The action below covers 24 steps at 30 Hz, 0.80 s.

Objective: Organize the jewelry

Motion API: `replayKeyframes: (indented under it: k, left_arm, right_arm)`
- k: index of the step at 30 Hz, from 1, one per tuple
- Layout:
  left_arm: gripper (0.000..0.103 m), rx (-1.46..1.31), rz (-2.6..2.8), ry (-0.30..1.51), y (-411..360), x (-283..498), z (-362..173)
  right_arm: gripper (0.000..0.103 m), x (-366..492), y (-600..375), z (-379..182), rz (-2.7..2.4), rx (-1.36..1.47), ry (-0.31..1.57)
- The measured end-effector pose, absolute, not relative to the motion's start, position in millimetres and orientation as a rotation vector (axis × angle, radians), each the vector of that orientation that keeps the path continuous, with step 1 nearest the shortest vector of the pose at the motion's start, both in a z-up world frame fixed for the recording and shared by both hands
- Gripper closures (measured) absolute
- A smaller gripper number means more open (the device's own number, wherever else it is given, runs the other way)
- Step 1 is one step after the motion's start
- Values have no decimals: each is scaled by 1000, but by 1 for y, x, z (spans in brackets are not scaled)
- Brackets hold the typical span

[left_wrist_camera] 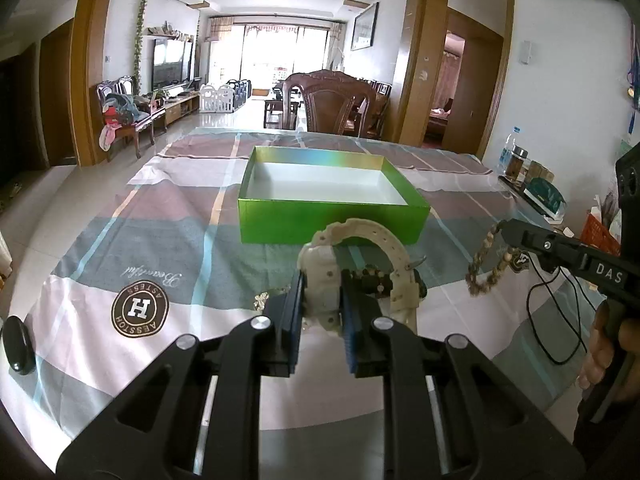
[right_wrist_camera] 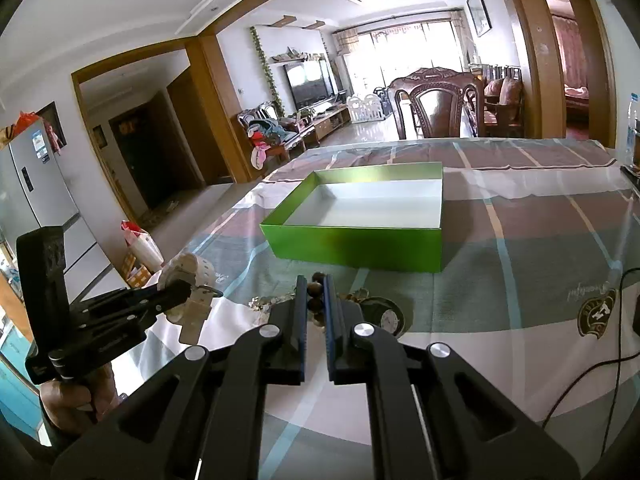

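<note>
The cream watch is pinched at its case between the fingers of the left claw, its strap arching up and over to the right, lifted above the worktop just in front of the green box. From the right wrist view the same watch shows at the left, clamped in that claw, with its buckle end hanging down. The right claw is closed on a bead bracelet; in the left view the bracelet dangles as a loop from the tip of that claw, off the cloth. The box stands open, its white floor bare, on the checked cloth. A pocket watch and a pale chain lie on the cloth under the claws. A black cable trails at the right.
</note>
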<state>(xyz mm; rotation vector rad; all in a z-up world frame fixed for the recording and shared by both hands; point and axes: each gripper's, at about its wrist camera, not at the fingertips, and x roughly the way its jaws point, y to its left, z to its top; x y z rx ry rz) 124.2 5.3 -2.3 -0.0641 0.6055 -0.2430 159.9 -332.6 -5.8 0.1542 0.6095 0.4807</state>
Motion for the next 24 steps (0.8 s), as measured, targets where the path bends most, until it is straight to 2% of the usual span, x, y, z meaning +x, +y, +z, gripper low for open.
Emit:
replayKeyframes:
  k: [24]
  left_arm:
    - [85,-56,-245,632,-1,127,-9]
  right_arm:
    - [95,150,-339,-6,469,161,611]
